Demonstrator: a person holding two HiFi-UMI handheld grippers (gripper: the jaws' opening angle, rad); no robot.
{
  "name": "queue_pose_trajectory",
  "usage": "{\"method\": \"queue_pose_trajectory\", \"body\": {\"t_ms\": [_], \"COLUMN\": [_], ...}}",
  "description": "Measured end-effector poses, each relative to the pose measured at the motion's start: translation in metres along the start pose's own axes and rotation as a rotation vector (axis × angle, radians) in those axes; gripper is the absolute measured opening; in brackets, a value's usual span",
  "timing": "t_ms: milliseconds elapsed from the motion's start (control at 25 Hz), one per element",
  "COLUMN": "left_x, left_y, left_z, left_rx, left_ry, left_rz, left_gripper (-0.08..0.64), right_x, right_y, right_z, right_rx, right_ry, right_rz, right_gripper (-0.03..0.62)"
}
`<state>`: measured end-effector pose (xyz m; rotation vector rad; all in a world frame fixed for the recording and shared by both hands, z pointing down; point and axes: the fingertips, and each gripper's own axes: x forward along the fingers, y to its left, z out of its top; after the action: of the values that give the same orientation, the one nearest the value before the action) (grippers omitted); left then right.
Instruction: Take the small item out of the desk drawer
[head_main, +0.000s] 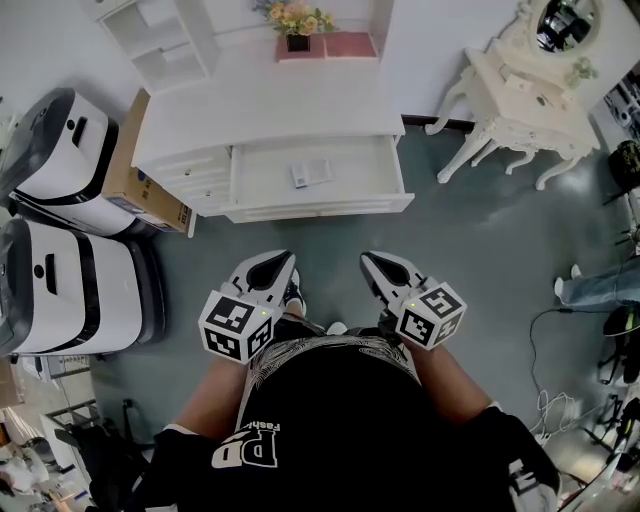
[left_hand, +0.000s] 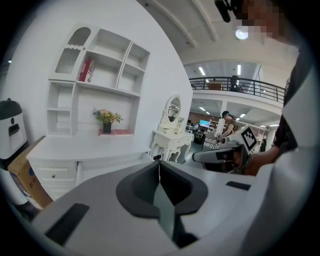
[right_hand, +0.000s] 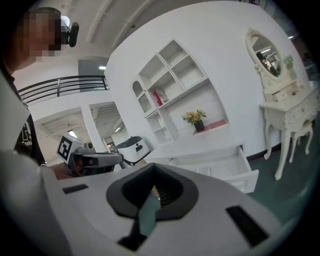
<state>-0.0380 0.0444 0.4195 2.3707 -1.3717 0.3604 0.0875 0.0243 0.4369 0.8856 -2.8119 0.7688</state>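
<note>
Person stands on the grey floor (head_main: 480, 240), near side of the white desk (head_main: 270, 110). Desk drawer (head_main: 320, 207) pulled open toward the person. Small item (head_main: 311, 173), a flat white packet, lies on the drawer bottom, about centre.

Left gripper (head_main: 283, 262) and right gripper (head_main: 372, 262) held side by side at waist height, well apart from the drawer. Both have jaws closed together, nothing between them.

Flower pot (head_main: 296, 40) at the desk's far edge. Cardboard box (head_main: 135, 170) left of desk; dressing table (head_main: 520, 95) far right.
</note>
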Motion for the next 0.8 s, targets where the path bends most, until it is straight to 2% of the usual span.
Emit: {"method": "queue_pose_trajectory", "body": {"t_ms": [360, 560, 800], "left_x": [0.033, 0.058, 0.082], "left_y": [0.059, 0.094, 0.144], "left_z": [0.028, 0.036, 0.072], "left_rx": [0.017, -0.021, -0.033], "left_ry": [-0.011, 0.001, -0.023], "left_rz": [-0.007, -0.045, -0.090], "left_gripper": [0.015, 0.015, 0.015], "right_x": [0.057, 0.096, 0.141], "right_y": [-0.024, -0.042, -0.064], "right_z": [0.015, 0.021, 0.037], "right_rx": [-0.008, -0.007, 0.046], "right_ry": [0.061, 0.108, 0.127], "right_rz": [-0.026, -0.048, -0.102], "right_gripper": [0.009, 0.009, 0.009]}}
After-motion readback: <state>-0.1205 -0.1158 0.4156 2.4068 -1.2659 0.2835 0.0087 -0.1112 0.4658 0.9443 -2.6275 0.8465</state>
